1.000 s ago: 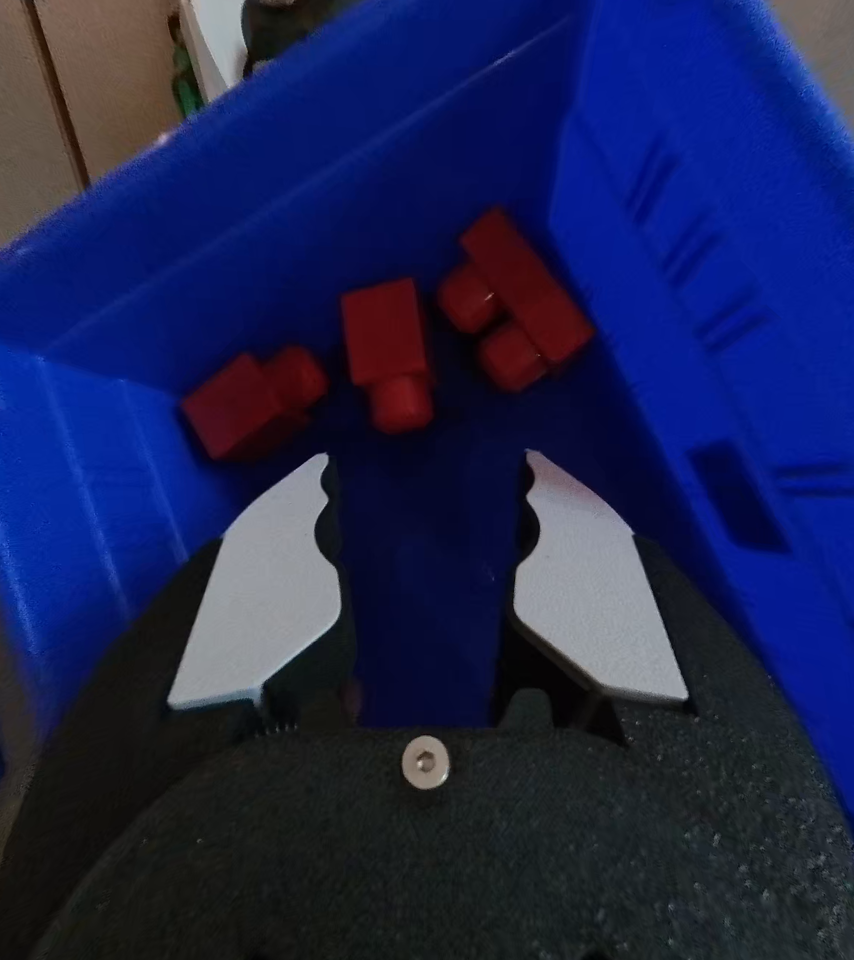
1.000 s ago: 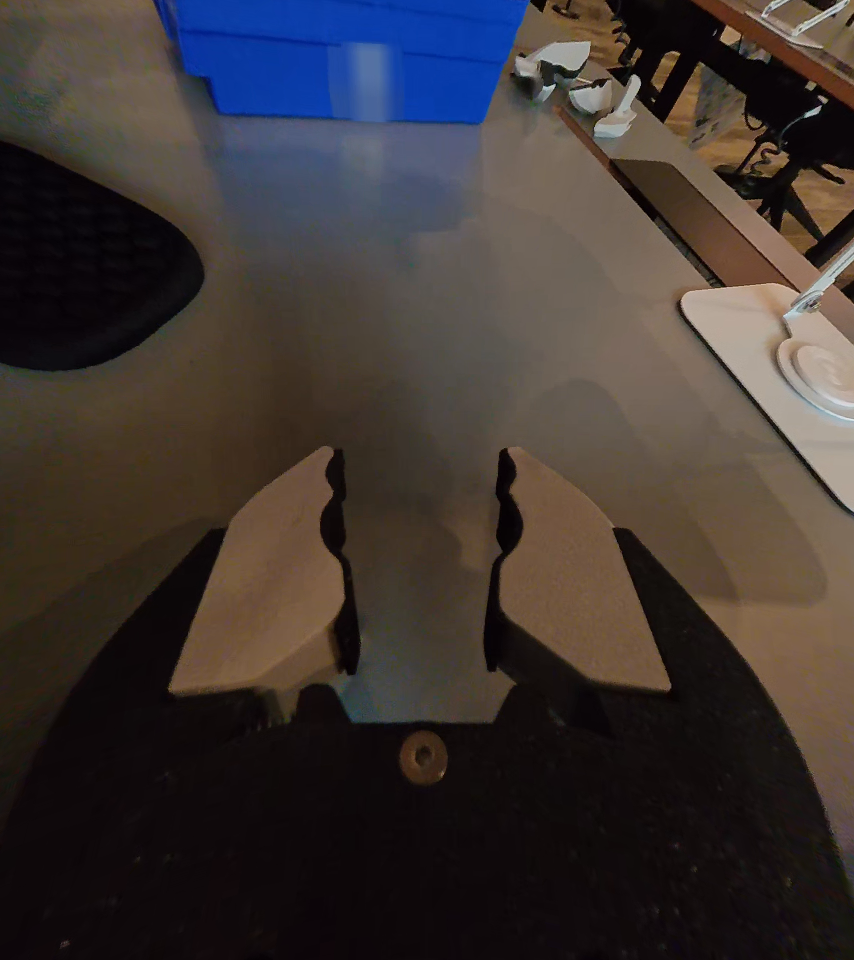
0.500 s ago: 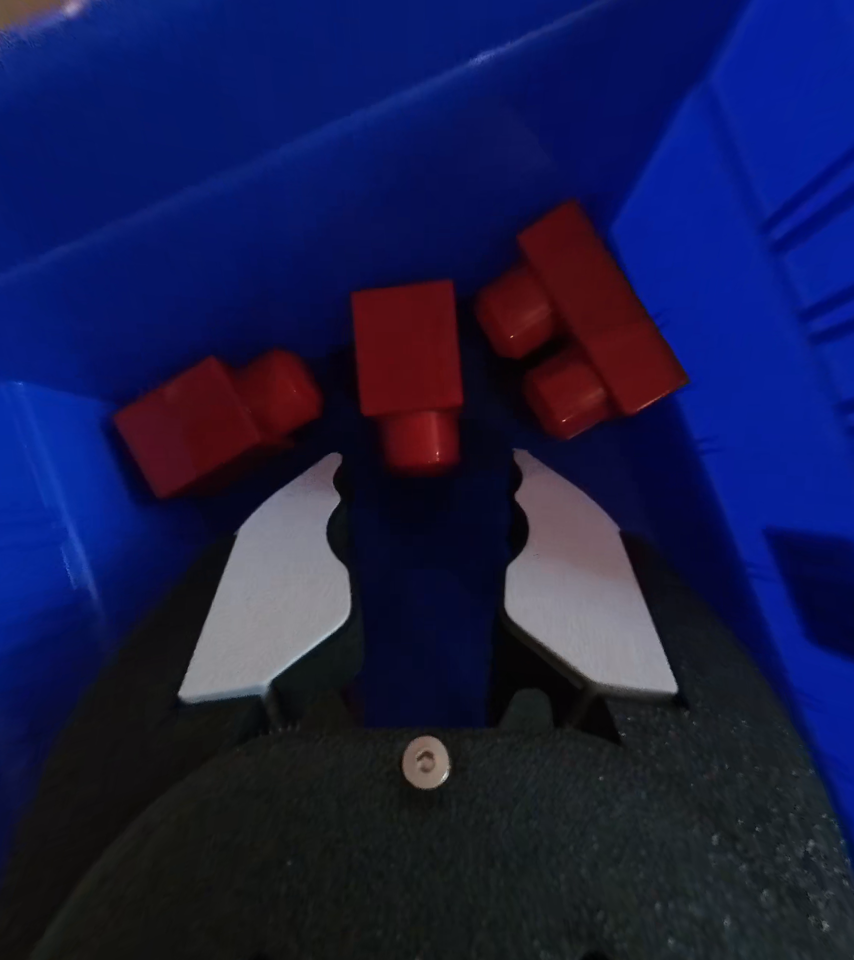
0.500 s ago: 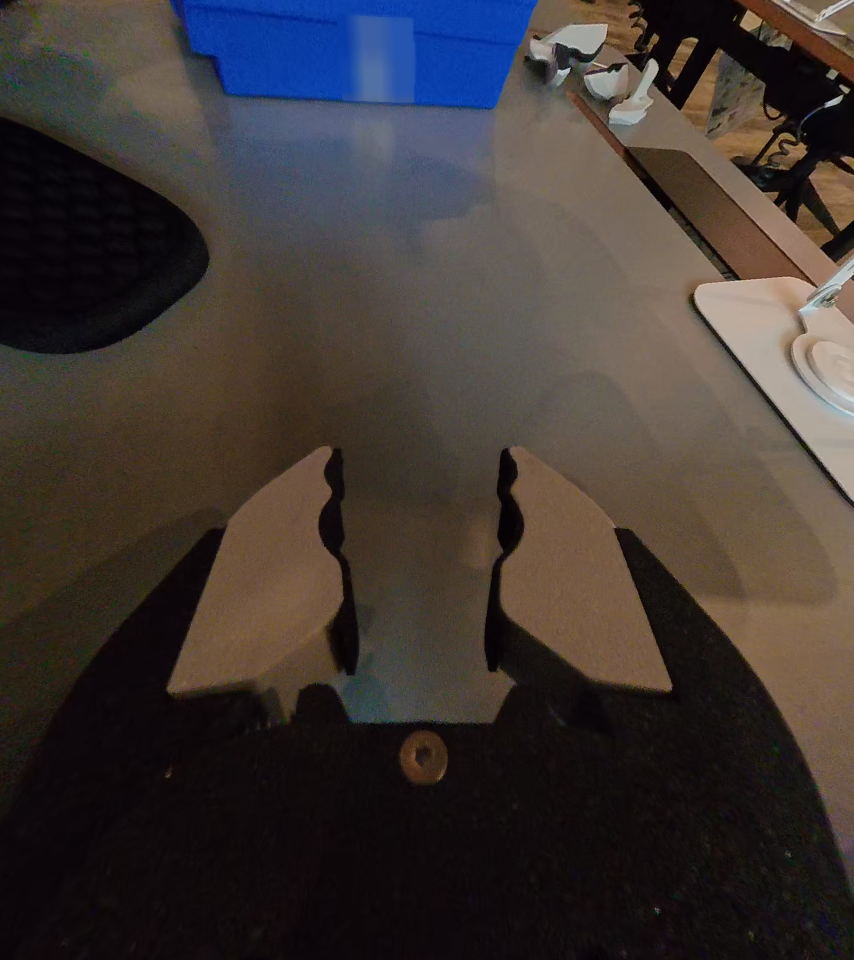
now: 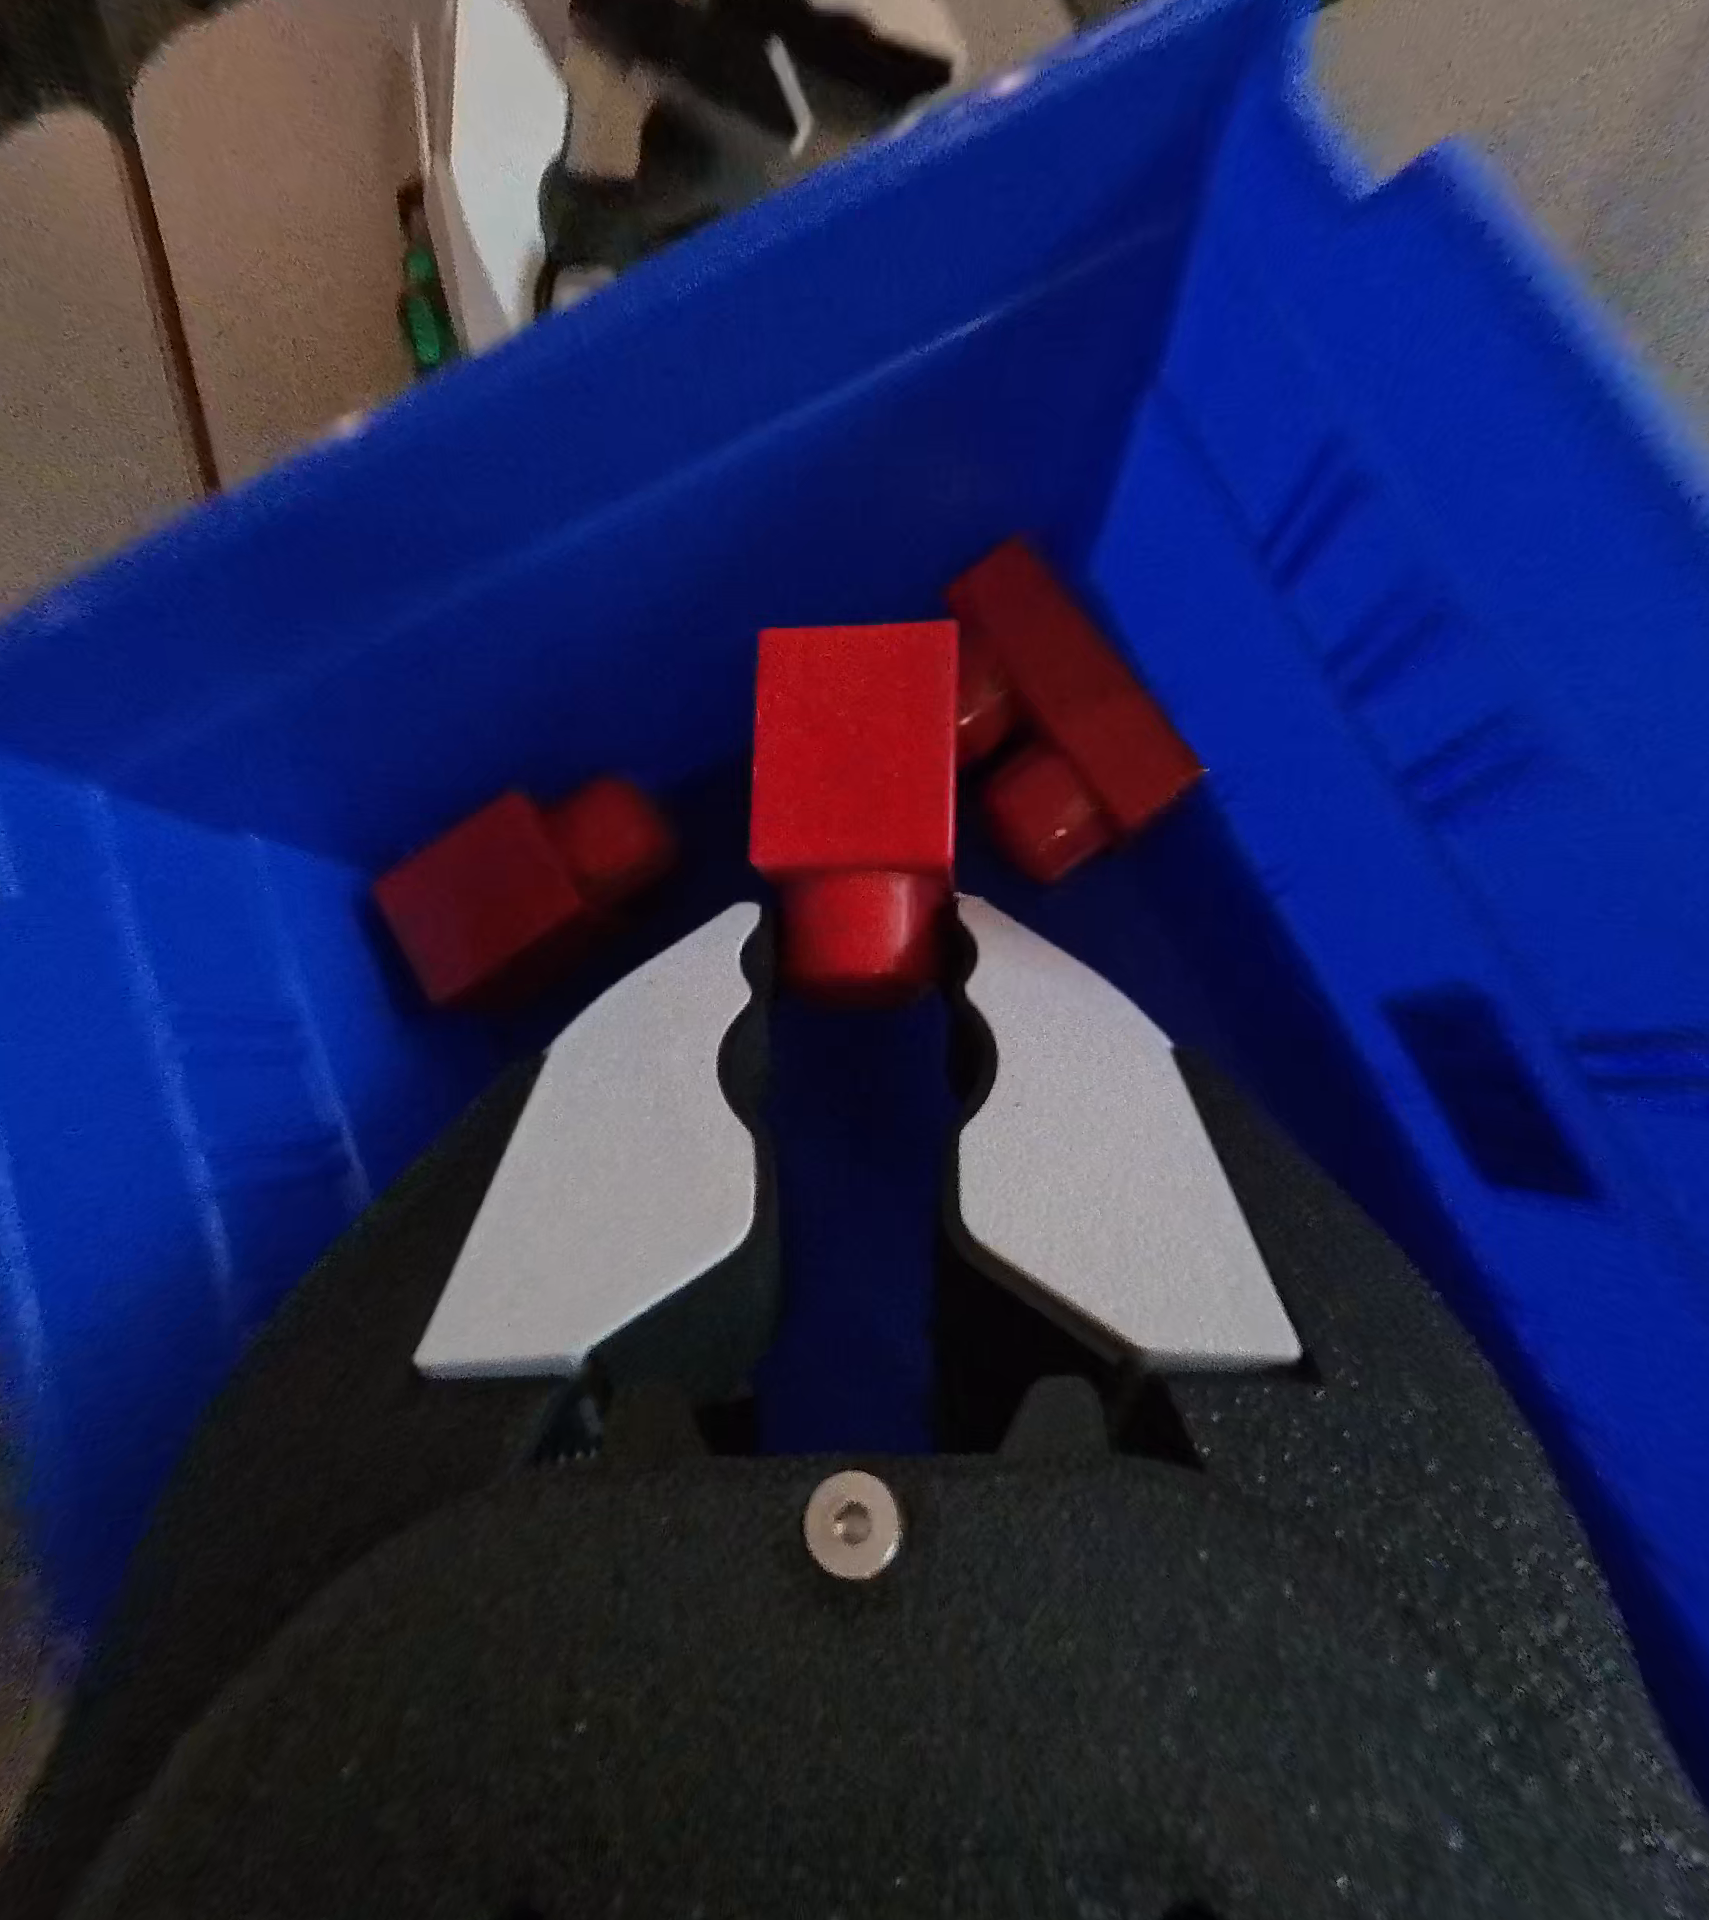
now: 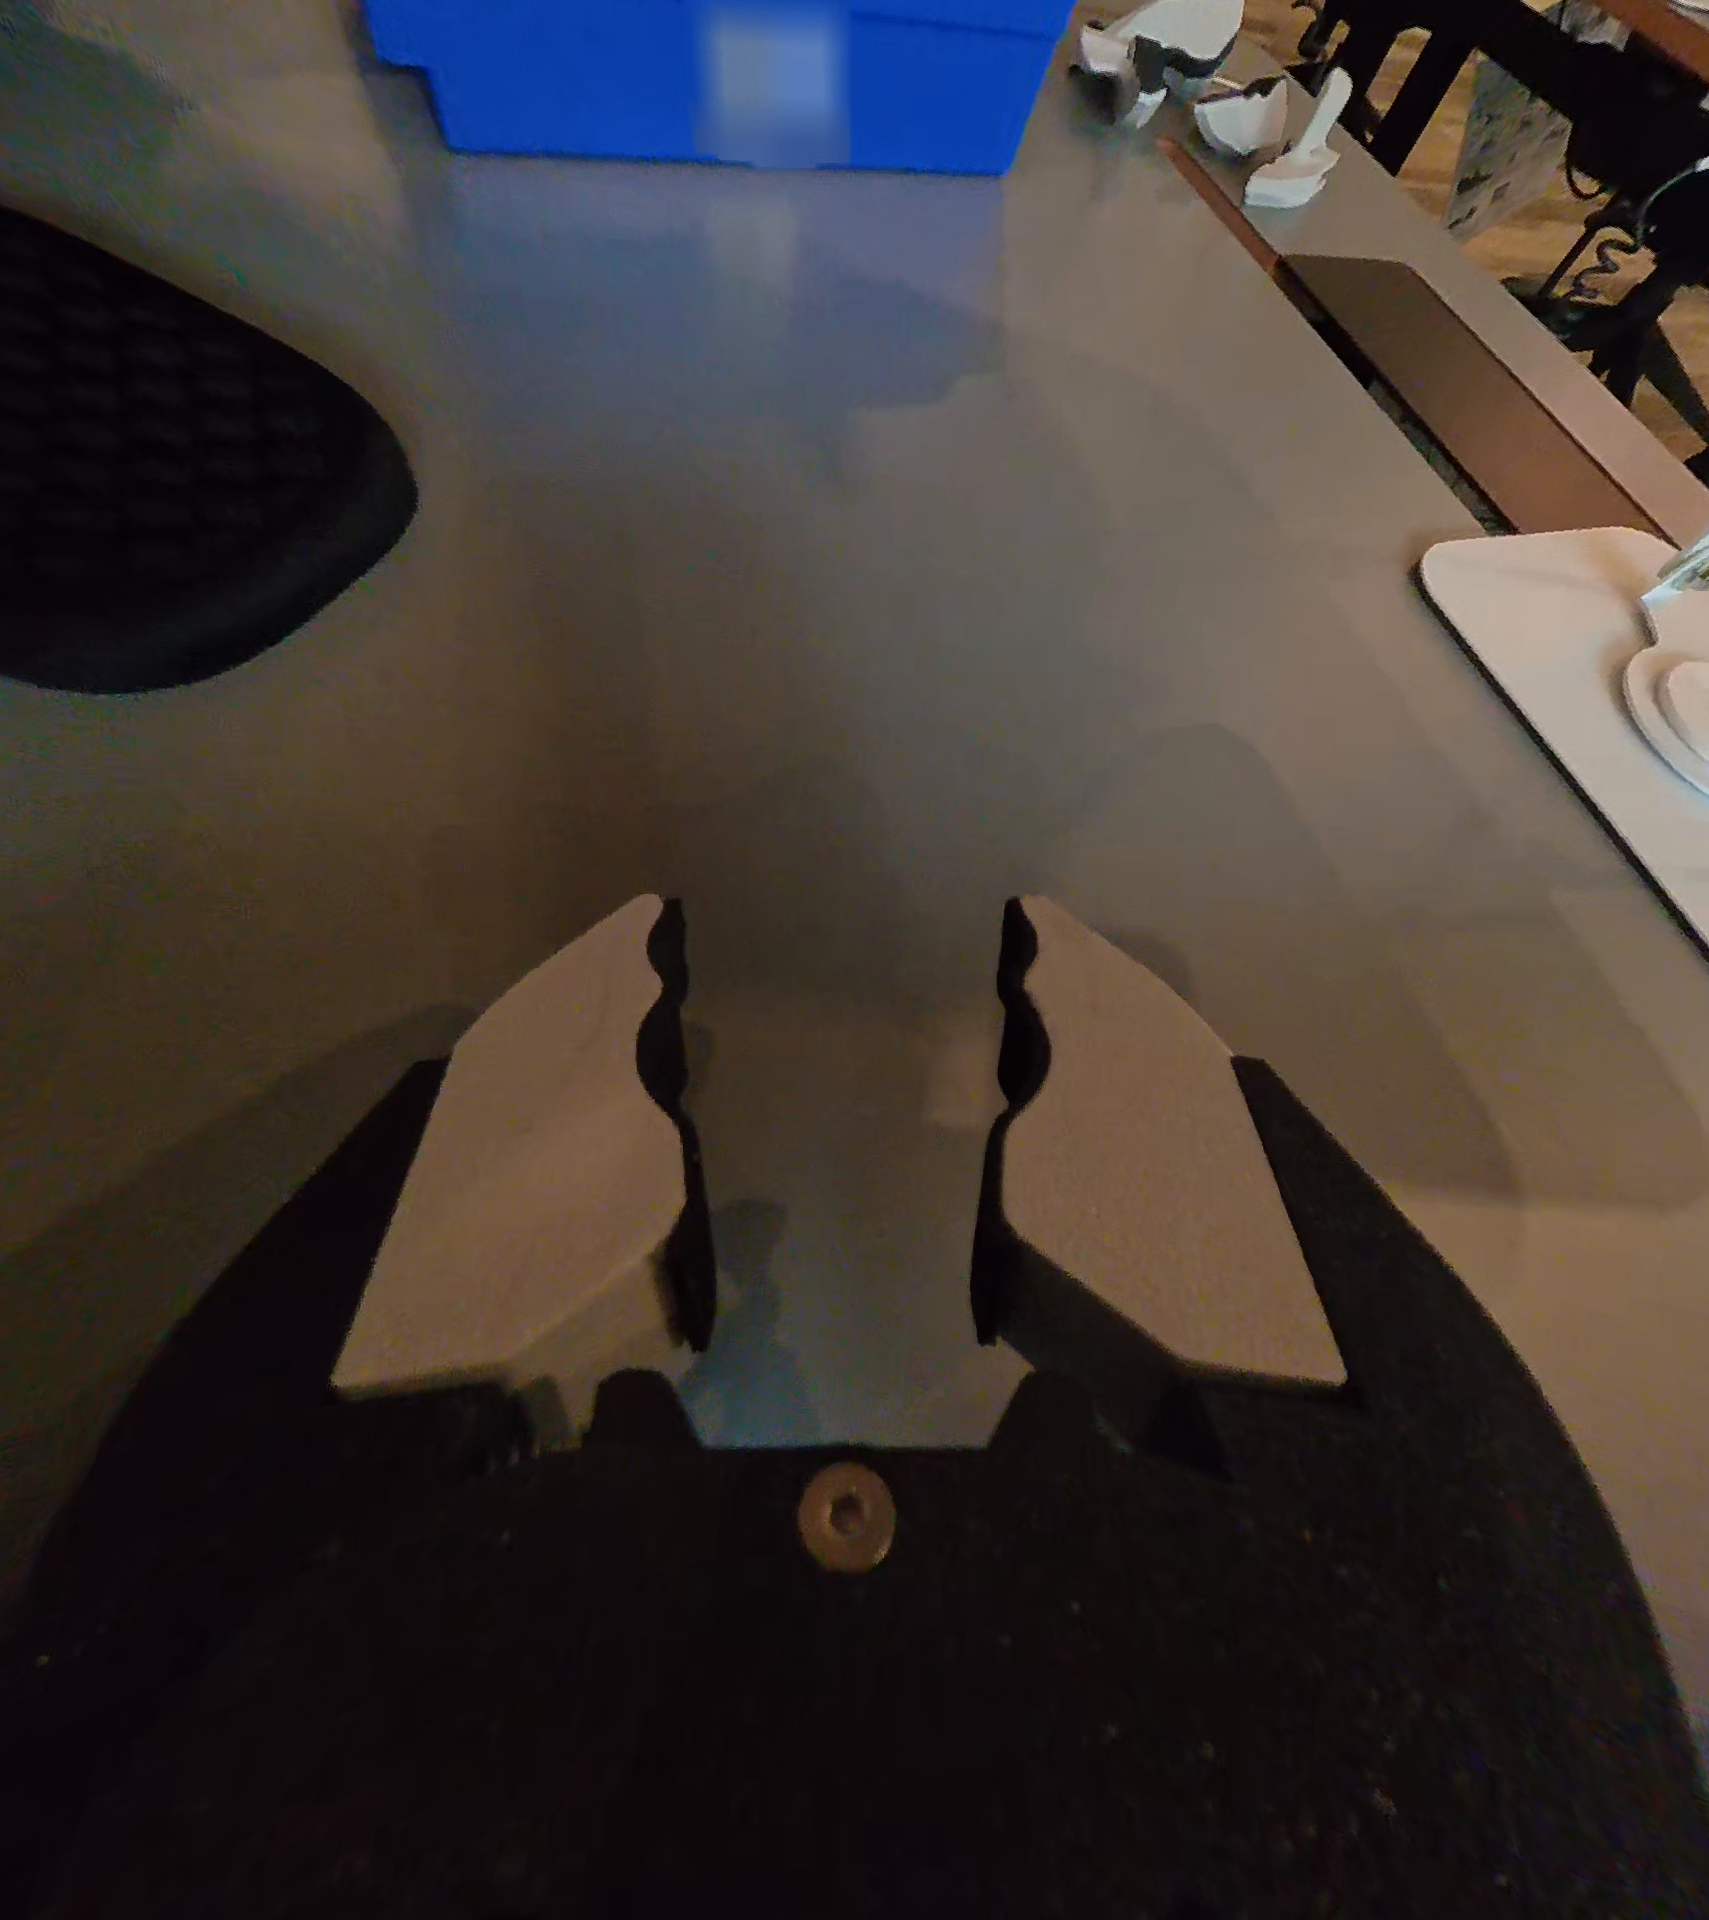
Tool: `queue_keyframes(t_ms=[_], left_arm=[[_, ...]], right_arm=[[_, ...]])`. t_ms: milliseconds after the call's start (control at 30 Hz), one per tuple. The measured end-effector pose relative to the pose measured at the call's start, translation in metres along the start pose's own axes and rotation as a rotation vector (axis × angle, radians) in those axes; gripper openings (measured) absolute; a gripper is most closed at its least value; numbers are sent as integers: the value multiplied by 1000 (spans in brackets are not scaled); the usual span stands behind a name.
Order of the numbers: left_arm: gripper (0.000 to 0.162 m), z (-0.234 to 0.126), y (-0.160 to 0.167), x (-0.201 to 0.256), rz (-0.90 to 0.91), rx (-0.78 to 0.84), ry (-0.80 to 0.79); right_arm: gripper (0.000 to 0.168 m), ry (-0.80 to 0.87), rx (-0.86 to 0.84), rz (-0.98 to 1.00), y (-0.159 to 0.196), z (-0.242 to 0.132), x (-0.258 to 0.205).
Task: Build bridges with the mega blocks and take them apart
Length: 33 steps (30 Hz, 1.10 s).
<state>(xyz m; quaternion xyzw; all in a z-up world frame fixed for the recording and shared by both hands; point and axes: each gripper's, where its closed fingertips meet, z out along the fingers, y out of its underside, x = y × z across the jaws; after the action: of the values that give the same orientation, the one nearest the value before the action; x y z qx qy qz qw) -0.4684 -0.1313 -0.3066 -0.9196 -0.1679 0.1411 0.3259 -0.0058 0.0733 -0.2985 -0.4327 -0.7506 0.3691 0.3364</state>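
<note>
Inside the blue bin (image 5: pixel 933 416), a one-stud red block (image 5: pixel 486 904) is seen lying at the left; the middle red block (image 5: pixel 855 748) is gripped by its stud between the tips of the left gripper (image 5: pixel 858 914), which is closed on it. A two-stud red block (image 5: pixel 1068 686) lies to its right. The right gripper (image 6: pixel 842 925) is held with its fingers parted and holding nothing over the grey table (image 6: pixel 829 571) — a white lamp base (image 6: pixel 1556 707) is seen at the right.

Left wrist view: bright, even light; blue bin (image 5: pixel 621 499) walls smeared by motion blur, worst at the right edge. Wide-angle bending toward the corners. Background soft, out of focus. Right wrist view: dim, warm; grey table (image 6: pixel 829 623) shows pale glare patches and soft shadows. Sharper centre, stretched edges.
</note>
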Motion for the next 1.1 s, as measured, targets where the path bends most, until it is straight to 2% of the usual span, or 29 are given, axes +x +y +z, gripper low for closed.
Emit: queue_keyframes(t_ms=[233,467,667,833,1100], left_arm=[[30,-72,-45,57,263,69,29],[30,-131,-71,166,539,156,157],[30,-149,-55,273,744,161,333],[30,-154,-31,343,873,141,445],[30,-152,-8,402,997,104,546]], right_arm=[[57,-11,23,-35,-11,-1,-6],[57,-49,17,-115,-43,-14,-22],[57,-116,-5,-229,-83,-27,-43],[58,-152,-23,-312,-113,-23,-54],[62,-223,-189,-365,-110,13,-70]])
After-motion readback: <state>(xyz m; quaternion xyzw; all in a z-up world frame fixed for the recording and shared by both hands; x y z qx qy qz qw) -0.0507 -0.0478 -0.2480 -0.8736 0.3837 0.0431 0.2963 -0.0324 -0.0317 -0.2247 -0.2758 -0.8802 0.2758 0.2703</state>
